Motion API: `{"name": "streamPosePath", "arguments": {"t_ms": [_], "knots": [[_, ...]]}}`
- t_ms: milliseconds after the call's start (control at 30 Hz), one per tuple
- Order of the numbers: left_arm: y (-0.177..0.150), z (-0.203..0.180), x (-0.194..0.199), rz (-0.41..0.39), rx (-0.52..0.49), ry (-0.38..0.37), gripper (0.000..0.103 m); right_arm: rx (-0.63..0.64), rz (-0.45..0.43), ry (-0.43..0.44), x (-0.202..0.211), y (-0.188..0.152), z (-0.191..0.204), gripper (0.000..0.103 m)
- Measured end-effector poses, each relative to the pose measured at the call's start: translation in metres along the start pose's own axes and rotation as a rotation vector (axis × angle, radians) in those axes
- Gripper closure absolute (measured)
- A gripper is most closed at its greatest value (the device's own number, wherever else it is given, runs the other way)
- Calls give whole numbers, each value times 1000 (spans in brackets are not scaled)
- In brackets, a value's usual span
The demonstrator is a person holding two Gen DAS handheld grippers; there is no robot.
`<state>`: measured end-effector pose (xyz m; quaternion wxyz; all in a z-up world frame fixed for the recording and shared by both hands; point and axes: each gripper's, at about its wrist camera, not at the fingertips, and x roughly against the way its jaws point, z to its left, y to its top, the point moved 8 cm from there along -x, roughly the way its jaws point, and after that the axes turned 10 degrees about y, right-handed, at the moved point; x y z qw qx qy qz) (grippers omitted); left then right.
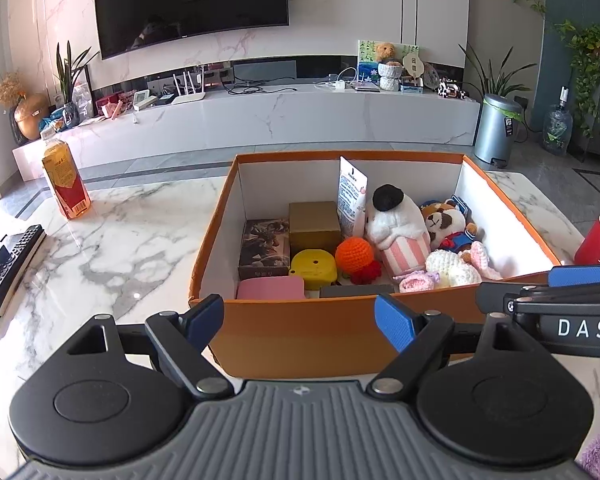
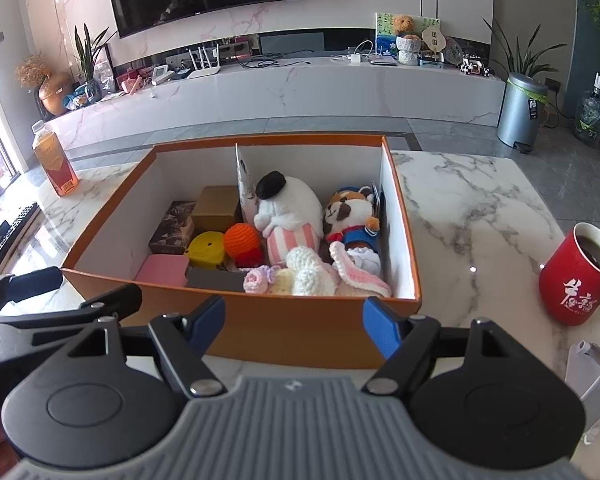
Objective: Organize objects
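Both grippers' fingers point(image 1: 396, 322) point(image 2: 381, 326) spread wide, holding nothing.

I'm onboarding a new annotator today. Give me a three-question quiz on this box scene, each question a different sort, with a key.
1. True or false: the orange box is empty.
2. Multiple choice: the red mug stands where, in the right wrist view? A) inside the box B) on the marble table, to the right of the box C) on the TV console
3. Fill in: both the left gripper and the right gripper have their jaws ____, holding nothing.

Key: 1 false, it holds plush toys and small boxes; 2 B; 3 open.
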<state>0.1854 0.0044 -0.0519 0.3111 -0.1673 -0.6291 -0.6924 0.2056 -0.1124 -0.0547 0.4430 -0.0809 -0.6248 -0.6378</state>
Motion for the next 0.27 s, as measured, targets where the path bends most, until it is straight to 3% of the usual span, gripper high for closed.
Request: {"name": "streamPosePath", "arguments": {"t_ms": [267], "knots": [[0, 0, 0, 3, 4, 0, 5, -1, 4, -1, 0, -1, 0, 26]]}}
